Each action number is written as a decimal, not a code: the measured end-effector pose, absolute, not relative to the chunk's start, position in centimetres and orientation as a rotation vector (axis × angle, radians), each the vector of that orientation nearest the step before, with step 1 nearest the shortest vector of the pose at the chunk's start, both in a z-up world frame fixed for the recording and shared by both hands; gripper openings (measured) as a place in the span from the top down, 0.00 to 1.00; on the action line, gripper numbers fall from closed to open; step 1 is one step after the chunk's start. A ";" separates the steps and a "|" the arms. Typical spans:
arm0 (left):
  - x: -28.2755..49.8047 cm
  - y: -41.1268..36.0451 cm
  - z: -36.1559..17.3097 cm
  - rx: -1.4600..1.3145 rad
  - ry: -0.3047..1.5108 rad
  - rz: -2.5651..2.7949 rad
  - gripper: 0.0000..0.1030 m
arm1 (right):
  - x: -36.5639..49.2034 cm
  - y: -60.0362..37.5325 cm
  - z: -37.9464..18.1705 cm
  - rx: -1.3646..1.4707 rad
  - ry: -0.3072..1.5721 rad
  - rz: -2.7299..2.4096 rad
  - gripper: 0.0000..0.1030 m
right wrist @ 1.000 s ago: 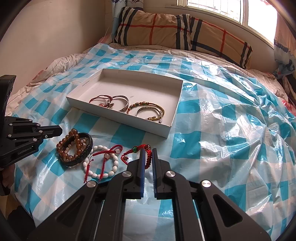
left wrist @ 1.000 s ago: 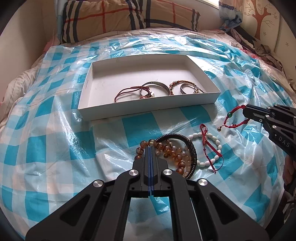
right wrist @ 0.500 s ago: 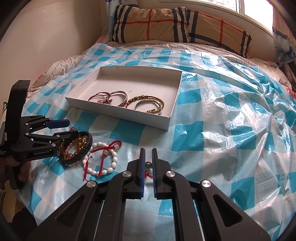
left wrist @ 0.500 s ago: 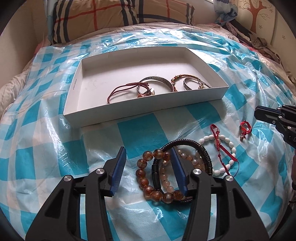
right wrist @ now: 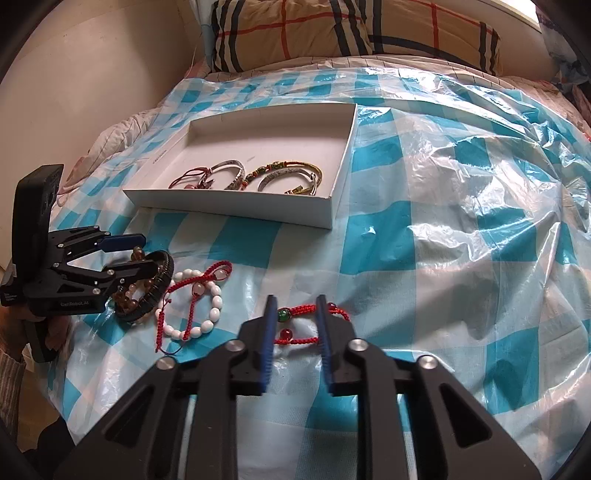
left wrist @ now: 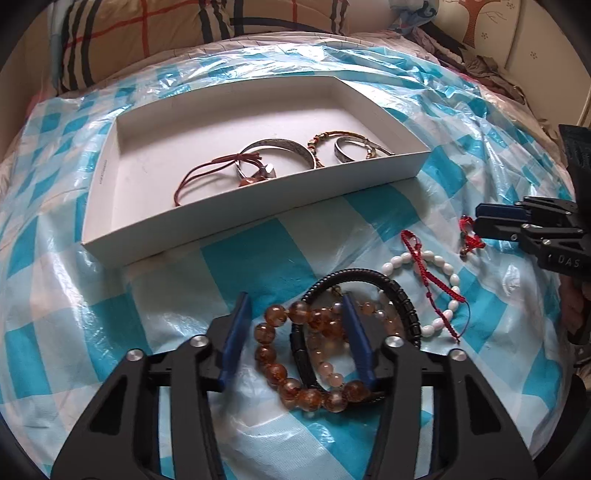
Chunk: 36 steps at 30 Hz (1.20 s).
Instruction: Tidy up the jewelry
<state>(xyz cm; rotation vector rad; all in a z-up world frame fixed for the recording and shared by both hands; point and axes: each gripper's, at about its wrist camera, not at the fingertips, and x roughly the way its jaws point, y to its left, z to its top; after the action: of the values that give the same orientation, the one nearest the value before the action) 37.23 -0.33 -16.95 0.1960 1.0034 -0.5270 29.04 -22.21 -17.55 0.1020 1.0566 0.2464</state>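
Note:
My left gripper (left wrist: pixel 295 299) reaches down over a heap of bracelets on the checked sheet. Its jaws are closing, with part of the amber bead bracelet (left wrist: pixel 275 365) and the black bracelet (left wrist: pixel 402 299) between them, and the pads are not pressing. A white bead bracelet with red cord (left wrist: pixel 439 266) lies just to the right. My right gripper (right wrist: pixel 296 301) is opening over the red cord bracelet (right wrist: pixel 303 310), which lies loose on the sheet between its fingers. The white box (left wrist: pixel 258 206) behind holds silver bangles and cord bracelets.
A blue and white checked plastic sheet (right wrist: pixel 443 221) covers the bed, crumpled high on the right. A plaid pillow (right wrist: pixel 332 33) lies beyond the box, with a wall (right wrist: pixel 92 74) at the left. A person's hand (right wrist: pixel 40 325) grips the left tool.
The left jaws went from shut to apart and sank over the amber and black bracelets. The right gripper lowered the red cord bracelet to the sheet and let go of it.

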 end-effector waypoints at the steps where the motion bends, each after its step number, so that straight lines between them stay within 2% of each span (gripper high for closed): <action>1: 36.9 -0.5 -16.9 0.208 1.001 -0.519 0.67 | 29.1 -22.1 -17.8 0.102 1.063 0.252 0.65; 2: 36.6 -0.7 -16.7 0.220 0.996 -0.511 0.77 | 29.1 -21.8 -18.0 0.095 1.072 0.253 0.65; 4: 35.8 -0.9 -16.0 0.235 0.979 -0.490 0.90 | 29.2 -21.4 -18.6 0.071 1.081 0.253 0.65; 6: 35.0 -1.0 -15.2 0.234 0.967 -0.485 0.90 | 29.3 -21.2 -18.9 0.066 1.082 0.255 0.65; 9: 33.8 -0.9 -13.7 0.217 0.945 -0.485 0.90 | 29.3 -21.6 -18.9 0.089 1.084 0.261 0.89; 10: 33.5 -0.7 -13.1 0.200 0.936 -0.489 0.90 | 29.2 -21.7 -18.7 0.098 1.076 0.261 0.90; 22: 30.9 -0.2 -8.6 0.052 0.842 -0.487 0.90 | 27.1 -23.6 -14.0 0.200 0.917 0.265 0.91; 36: 30.8 -0.4 -6.7 -0.086 0.749 -0.406 0.90 | 27.5 -23.1 -10.4 0.227 0.801 0.315 0.91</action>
<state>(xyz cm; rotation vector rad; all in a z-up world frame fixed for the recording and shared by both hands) 30.84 -0.40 -6.66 -0.0862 0.7489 -0.4058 27.51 -23.08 -10.38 0.2274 0.8008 0.3146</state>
